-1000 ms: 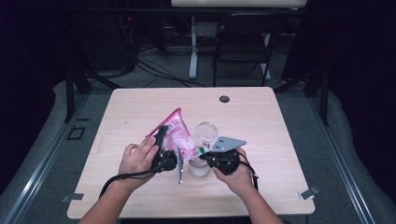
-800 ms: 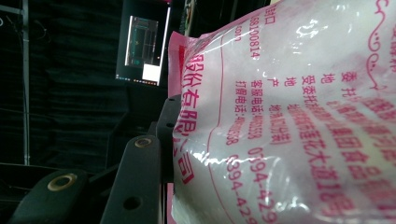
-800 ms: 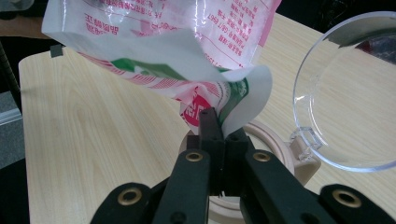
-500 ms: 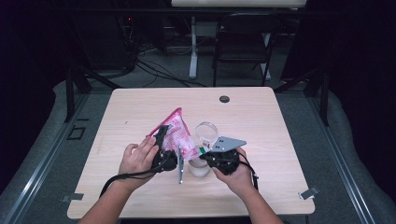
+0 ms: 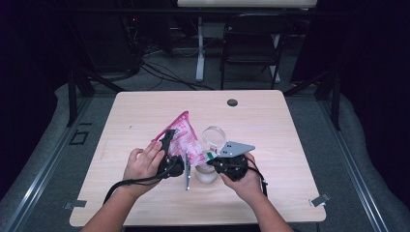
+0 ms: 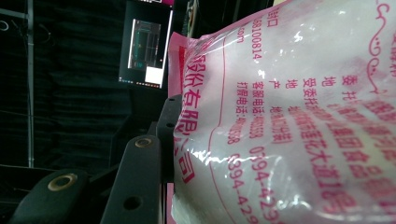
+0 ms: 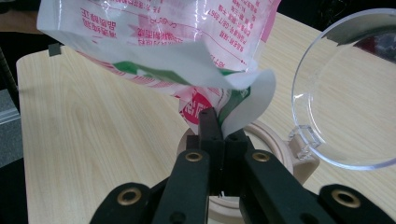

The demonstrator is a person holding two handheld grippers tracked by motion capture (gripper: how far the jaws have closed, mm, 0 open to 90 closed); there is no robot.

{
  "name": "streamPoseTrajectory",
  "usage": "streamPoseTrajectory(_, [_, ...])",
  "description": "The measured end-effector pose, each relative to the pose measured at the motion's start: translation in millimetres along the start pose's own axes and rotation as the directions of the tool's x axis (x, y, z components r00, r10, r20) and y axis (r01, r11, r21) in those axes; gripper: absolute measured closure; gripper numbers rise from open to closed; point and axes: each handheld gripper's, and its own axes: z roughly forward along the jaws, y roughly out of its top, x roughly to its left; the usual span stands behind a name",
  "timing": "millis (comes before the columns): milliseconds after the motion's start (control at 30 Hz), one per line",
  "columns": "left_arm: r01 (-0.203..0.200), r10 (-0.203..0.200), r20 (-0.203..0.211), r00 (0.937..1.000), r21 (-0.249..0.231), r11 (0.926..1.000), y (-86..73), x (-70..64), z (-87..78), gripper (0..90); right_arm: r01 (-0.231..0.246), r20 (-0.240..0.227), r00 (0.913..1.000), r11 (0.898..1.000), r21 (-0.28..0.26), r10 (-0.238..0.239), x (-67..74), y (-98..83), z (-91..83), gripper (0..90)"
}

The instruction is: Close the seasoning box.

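From the high view, my left gripper (image 5: 170, 145) clamps the pink bag (image 5: 186, 137) by its body and holds it tilted over the open jar (image 5: 207, 173) on the table (image 5: 300, 159). My right gripper (image 5: 218, 162) pinches the bag's lower corner. I judge this grip steadies the mouth above the jar so the contents can pour in. The jar's clear lid (image 5: 214, 137) is flipped up behind it, out of the way.

In the left gripper view, my jaws stand partly apart, pressed on the bag (image 6: 289, 121); one black jaw lies flat against its printed side, and the bag bulges to the right of it.

In the right gripper view, my jaws are together on the torn white edge of the bag (image 7: 243, 98), which hangs just above them. The jar's rim (image 7: 275, 140) sits right behind my jaws, with the lid (image 7: 345, 88) hinged open to the right.
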Motion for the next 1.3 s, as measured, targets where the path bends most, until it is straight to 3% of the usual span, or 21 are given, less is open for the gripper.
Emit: streamPoseTrajectory(1300, [0.001, -0.001, -0.012, 0.9999, -0.005, 1.0, 3.4, 1.7, -1.5, 63.9, 0.002, 0.016, 0.9999, 1.0, 0.009, -0.003, -1.2, -0.6, -0.2, 90.0])
